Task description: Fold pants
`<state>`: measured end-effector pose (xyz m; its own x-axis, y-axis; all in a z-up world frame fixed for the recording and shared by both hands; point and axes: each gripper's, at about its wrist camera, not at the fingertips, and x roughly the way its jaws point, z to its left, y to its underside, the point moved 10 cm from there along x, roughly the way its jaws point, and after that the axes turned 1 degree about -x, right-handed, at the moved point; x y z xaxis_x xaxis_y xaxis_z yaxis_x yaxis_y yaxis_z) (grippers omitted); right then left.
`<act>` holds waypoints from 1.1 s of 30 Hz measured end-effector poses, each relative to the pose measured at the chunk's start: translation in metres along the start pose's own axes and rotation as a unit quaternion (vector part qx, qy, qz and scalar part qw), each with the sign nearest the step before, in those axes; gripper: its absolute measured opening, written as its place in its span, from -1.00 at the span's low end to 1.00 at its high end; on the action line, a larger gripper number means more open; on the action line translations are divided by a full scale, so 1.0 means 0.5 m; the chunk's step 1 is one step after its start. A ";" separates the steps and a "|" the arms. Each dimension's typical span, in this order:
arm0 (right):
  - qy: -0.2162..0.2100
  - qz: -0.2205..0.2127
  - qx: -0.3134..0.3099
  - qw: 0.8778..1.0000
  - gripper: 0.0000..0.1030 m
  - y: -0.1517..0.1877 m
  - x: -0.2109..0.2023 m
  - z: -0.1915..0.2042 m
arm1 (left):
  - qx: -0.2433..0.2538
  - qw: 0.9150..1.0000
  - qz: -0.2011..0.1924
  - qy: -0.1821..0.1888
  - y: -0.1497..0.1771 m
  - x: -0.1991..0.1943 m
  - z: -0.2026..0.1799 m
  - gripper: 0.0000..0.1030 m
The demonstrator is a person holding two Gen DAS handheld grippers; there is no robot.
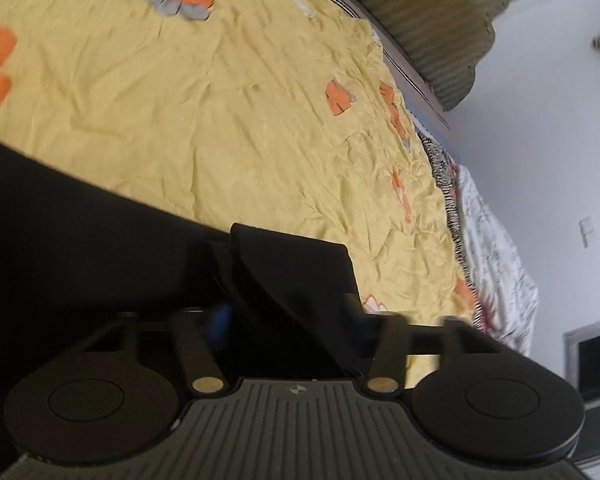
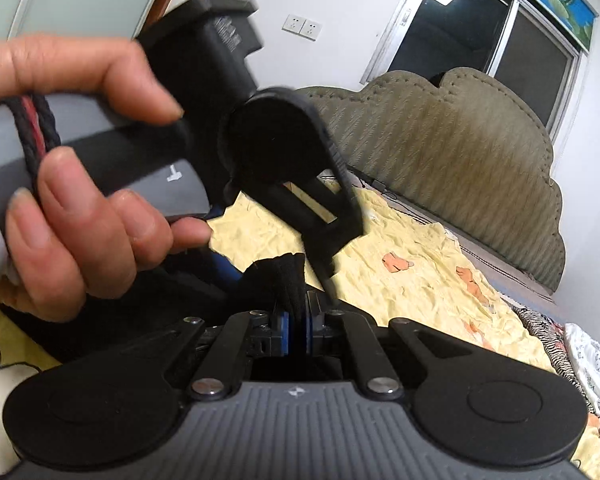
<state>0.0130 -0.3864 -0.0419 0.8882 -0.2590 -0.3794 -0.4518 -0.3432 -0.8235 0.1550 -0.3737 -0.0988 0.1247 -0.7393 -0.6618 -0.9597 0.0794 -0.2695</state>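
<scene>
Pants [image 2: 288, 280]: black fabric bunched between your right gripper's [image 2: 296, 330] blue pads, clamped tight, just above the yellow sheet [image 2: 400, 240]. Your left gripper [image 1: 284, 312] sits at 6 o'clock in its view, wide apart around a black fold; grip unclear. Your left hand [image 2: 84, 184] holds its handle at 9 o'clock.

White walls [image 2: 340, 4], a dark window [image 2: 480, 36], an olive padded headboard [image 2: 440, 152].

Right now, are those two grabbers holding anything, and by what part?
Yes. The right gripper pinches a bunched edge of the black pants. The left gripper has black cloth between its fingers, but its grip is unclear.
</scene>
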 end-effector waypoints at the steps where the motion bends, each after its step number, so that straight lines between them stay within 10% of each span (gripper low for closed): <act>1: -0.001 0.000 0.004 1.000 -0.86 -0.002 -0.002 0.001 | -0.004 1.000 -0.002 0.000 0.000 -0.003 0.004 -0.42; 8: -0.027 -0.013 -0.014 0.999 -0.86 -0.032 -0.020 0.045 | 0.062 0.994 -0.086 -0.038 -0.017 -0.096 0.000 -0.88; 19: -0.129 -0.059 -0.031 0.989 -0.86 -0.118 -0.033 0.209 | 0.138 0.962 -0.160 -0.170 -0.037 -0.267 0.121 -0.89; 30: -0.200 -0.049 -0.057 0.977 -0.86 -0.124 -0.002 0.343 | 0.115 0.955 -0.156 -0.226 -0.037 -0.319 0.273 -0.85; 33: -0.197 -0.042 -0.068 0.977 -0.86 -0.123 0.019 0.344 | 0.117 0.949 -0.162 -0.243 -0.036 -0.323 0.287 -0.58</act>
<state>0.0635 -0.2127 -0.0675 0.8735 0.1341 -0.4681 -0.3589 -0.4722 -0.8051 0.1882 -0.1598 -0.0875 0.5594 -0.3582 -0.7475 -0.7763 0.0898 -0.6240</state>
